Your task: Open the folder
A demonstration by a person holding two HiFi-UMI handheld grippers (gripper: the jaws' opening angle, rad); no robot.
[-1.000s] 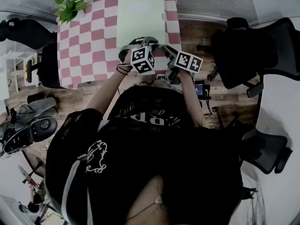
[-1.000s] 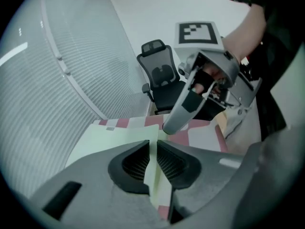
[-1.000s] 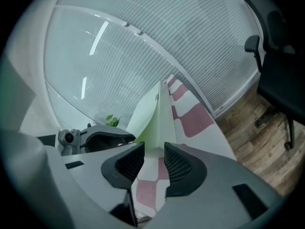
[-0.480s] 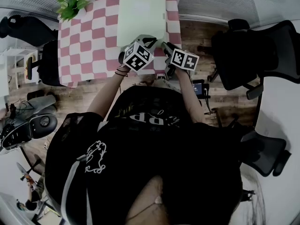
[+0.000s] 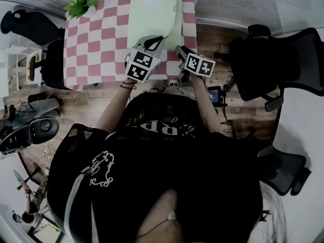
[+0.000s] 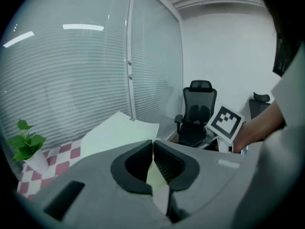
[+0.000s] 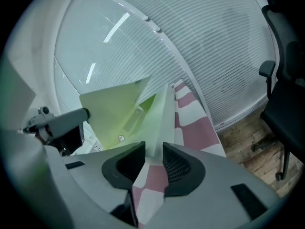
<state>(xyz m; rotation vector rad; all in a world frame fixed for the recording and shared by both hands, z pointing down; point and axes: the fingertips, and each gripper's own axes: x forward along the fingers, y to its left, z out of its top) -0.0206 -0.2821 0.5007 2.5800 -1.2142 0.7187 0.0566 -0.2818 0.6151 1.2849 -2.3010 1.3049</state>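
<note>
A pale green folder (image 5: 151,9) lies on the pink-checked table (image 5: 96,44). My left gripper (image 5: 161,38) is at its near edge. In the left gripper view that gripper (image 6: 153,149) is shut on the thin green cover (image 6: 119,132), which curves up off the table; its jaws have just been closing on the sheet. My right gripper (image 5: 178,49) sits at the folder's near right corner. In the right gripper view its jaws (image 7: 153,154) stand a narrow gap apart. The raised cover (image 7: 114,111) opens as a wedge ahead, and the lower sheet's edge (image 7: 164,113) runs toward the gap.
A potted plant (image 5: 80,3) stands at the table's far left corner. Black office chairs (image 5: 263,59) stand on the wooden floor to the right, another chair (image 5: 30,24) to the left. Window blinds (image 6: 71,80) run behind the table.
My left gripper has risen and rolled, and the folder's cover has lifted from flat to curling up at its near right side. The right gripper has stayed in place.
</note>
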